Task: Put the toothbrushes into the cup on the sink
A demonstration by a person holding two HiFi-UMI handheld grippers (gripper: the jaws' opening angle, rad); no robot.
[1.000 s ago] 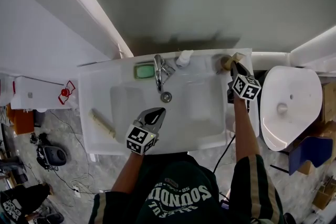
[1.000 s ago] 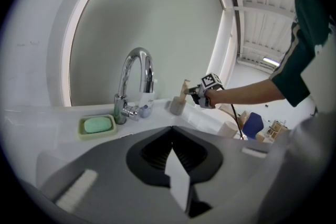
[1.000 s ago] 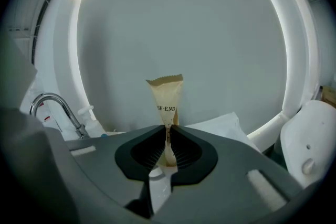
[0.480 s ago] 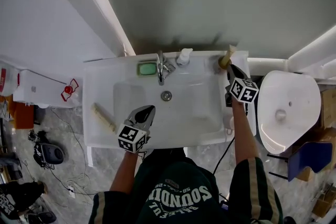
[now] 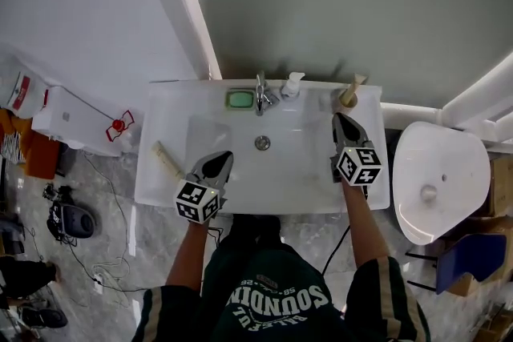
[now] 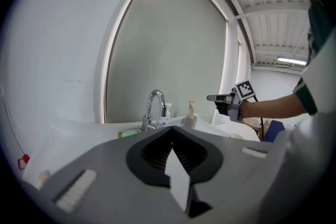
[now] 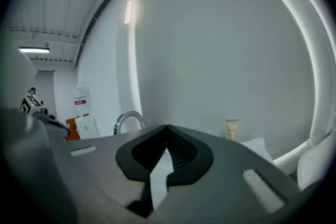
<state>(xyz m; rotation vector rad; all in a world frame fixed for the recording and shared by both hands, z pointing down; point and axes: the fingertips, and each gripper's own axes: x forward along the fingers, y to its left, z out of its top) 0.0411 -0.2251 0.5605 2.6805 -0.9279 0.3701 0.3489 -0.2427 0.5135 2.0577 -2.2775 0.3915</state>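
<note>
A tan cup stands at the sink's back right corner with a pale toothbrush upright in it; the brush also shows in the left gripper view and the right gripper view. A second beige toothbrush lies on the sink's left ledge. My right gripper hangs just in front of the cup, apart from it. Its jaws have just been closing and are shut with nothing between them. My left gripper hovers over the basin's front left, shut and empty.
A chrome faucet, a green soap and a white dispenser line the back of the white sink. A toilet stands at the right, a white box at the left.
The right gripper has drawn back from the cup toward the sink's front, leaving the toothbrush standing in it. The left gripper has also pulled back toward the front edge.
</note>
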